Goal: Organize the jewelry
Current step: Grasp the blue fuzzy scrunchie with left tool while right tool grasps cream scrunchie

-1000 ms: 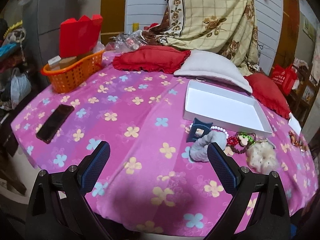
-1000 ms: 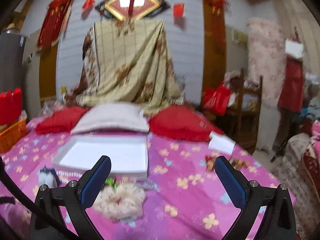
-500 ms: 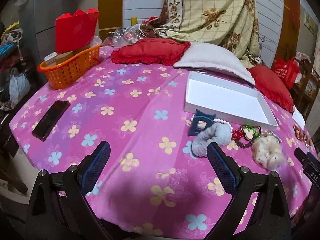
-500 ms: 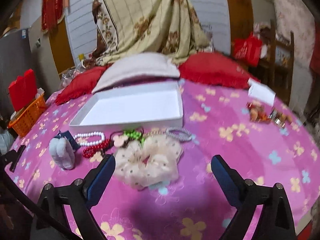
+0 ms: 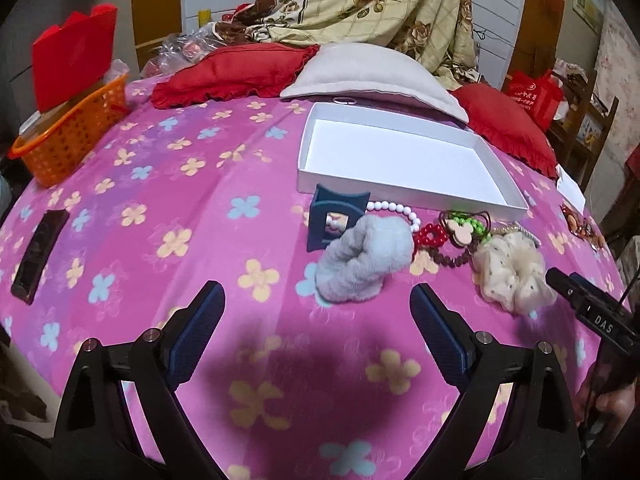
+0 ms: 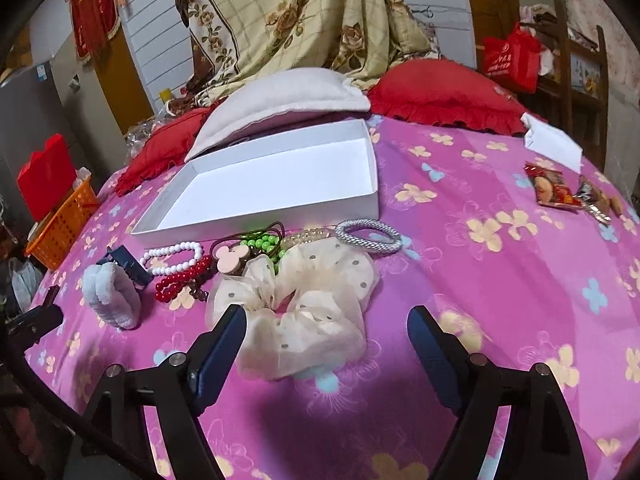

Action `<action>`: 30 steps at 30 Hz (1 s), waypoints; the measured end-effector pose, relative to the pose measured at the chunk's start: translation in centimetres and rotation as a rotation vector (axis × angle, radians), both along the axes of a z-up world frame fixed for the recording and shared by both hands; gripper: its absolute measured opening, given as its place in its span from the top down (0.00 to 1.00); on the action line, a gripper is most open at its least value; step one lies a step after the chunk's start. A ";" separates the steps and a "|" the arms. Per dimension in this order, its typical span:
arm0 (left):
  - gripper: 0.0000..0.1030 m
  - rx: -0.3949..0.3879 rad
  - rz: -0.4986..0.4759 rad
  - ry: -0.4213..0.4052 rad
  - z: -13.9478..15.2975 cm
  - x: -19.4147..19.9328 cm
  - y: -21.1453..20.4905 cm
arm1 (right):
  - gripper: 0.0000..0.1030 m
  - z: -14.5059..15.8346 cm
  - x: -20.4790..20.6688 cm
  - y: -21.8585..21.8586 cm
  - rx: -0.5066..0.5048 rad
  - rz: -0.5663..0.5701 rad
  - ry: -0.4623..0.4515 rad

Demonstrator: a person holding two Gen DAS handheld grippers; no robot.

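The white tray (image 6: 256,184) lies far, empty; the jewelry lies in a row along its near side; the cream scrunchie (image 6: 296,312) sits nearest. The right gripper (image 6: 324,344), jaws wide and just narrowing, holds nothing; best straddle the scrunchie, then pinch gently. The left gripper (image 5: 316,320) hangs wide, empty.

tongs (image 6: 322,338): black frames | blue ribbed pads | silver screws | marking, perhaps "DAS"
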State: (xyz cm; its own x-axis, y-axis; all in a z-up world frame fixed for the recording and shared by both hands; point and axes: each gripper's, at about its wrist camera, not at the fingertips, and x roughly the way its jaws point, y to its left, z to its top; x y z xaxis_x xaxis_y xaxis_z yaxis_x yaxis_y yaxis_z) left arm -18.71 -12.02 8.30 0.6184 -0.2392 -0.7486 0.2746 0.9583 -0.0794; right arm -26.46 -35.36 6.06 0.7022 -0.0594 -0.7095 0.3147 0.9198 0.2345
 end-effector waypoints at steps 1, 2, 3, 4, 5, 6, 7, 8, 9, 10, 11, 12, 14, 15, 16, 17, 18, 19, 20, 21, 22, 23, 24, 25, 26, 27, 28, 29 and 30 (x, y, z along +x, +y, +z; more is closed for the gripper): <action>0.08 0.002 -0.009 0.005 -0.2 0.4 -0.3 | 0.21 -0.1 0.3 0.0 0.004 0.006 0.006; 0.09 0.007 -0.016 0.010 -0.5 0.7 -0.7 | 0.21 -0.4 0.7 0.1 0.004 0.013 0.014; 0.11 0.018 -0.029 0.016 -0.8 1.1 -1.3 | 0.23 -0.4 1.0 0.1 0.002 0.017 0.018; 0.16 0.027 -0.041 0.017 -1.1 1.4 -1.7 | 0.24 -0.5 1.3 0.1 0.001 0.022 0.020; 0.25 0.037 -0.056 0.024 -1.4 1.8 -2.2 | 0.24 -0.7 1.5 0.0 0.002 0.025 0.021; 0.31 0.042 -0.070 0.038 -1.7 2.3 -2.6 | 0.24 -0.8 1.9 -0.1 0.005 0.029 0.022; 0.34 0.041 -0.080 0.052 -2.1 2.7 -2.9 | 0.24 -0.8 2.3 0.0 0.007 0.032 0.023; 0.36 0.036 -0.085 0.063 -2.4 3.0 -3.2 | 0.24 -0.9 2.6 0.0 0.006 0.036 0.025; 0.36 0.031 -0.090 0.070 -2.6 3.3 -3.4 | 0.24 -1.0 2.9 0.1 0.004 0.039 0.028; 0.36 0.030 -0.092 0.072 -2.8 3.5 -3.6 | 0.24 -1.1 3.2 0.2 -0.002 0.042 0.033; 0.36 0.033 -0.096 0.070 -3.1 3.8 -3.9 | 0.25 -1.3 3.4 0.3 -0.008 0.043 0.038; 0.40 0.041 -0.098 0.069 -3.3 3.9 -4.1 | 0.27 -1.5 3.7 0.5 -0.014 0.043 0.046; 0.66 0.047 -0.116 0.086 -3.8 4.2 -4.5 | 0.39 -1.8 4.0 0.8 -0.013 0.047 0.060; 0.75 0.051 -0.117 0.101 -4.0 4.3 -4.5 | 0.46 -2.1 4.2 0.9 -0.009 0.050 0.072; 0.78 0.049 -0.116 0.107 -4.1 4.4 -4.4 | 0.54 -2.3 4.3 0.9 -0.007 0.049 0.080; 0.84 0.032 -0.118 0.116 -4.1 4.3 -4.1 | 0.59 -2.4 4.3 0.9 0.008 0.055 0.080; 0.85 0.017 -0.118 0.122 -4.0 4.2 -3.9 | 0.67 -2.3 4.2 0.8 0.029 0.063 0.075; 0.86 0.008 -0.116 0.123 -3.9 4.0 -3.8 | 0.74 -2.2 4.1 0.7 0.041 0.068 0.072; 0.87 -0.005 -0.112 0.127 -3.7 3.8 -3.4 | 0.76 -2.1 3.9 0.7 0.053 0.072 0.071; 0.87 -0.019 -0.110 0.130 -3.4 3.5 -3.0 | 0.78 -1.9 3.7 0.7 0.070 0.077 0.068; 0.87 -0.028 -0.108 0.129 -3.2 3.2 -2.9 | 0.80 -1.8 3.5 0.7 0.085 0.083 0.063; 0.87 -0.044 -0.102 0.123 -2.6 2.7 -2.3 | 0.81 -1.6 3.2 0.7 0.103 0.090 0.055; 0.87 -0.053 -0.099 0.116 -2.2 2.3 -2.0 | 0.81 -1.5 3.0 0.9 0.110 0.093 0.050; 0.87 -0.062 -0.096 0.109 -1.8 1.8 -1.6 | 0.81 -1.2 2.6 1.1 0.113 0.098 0.043; 0.87 -0.071 -0.093 0.102 -1.3 1.4 -1.3 | 0.81 -0.9 2.3 1.4 0.110 0.103 0.038; 0.87 -0.081 -0.089 0.095 -0.8 1.0 -0.8 | 0.81 -0.6 2.0 1.6 0.109 0.110 0.032; 0.87 -0.090 -0.087 0.088 -0.3 0.5 -0.5 | 0.81 -0.3 1.7 1.9 0.109 0.115 0.027; 0.87 -0.095 -0.087 0.082 0.1 0.2 -0.2 | 0.81 0.1 1.3 2.2 0.107 0.121 0.020; 0.87 -0.101 -0.086 0.071 0.7 -0.3 0.2 | 0.81 0.4 1.1 2.4 0.108 0.123 0.014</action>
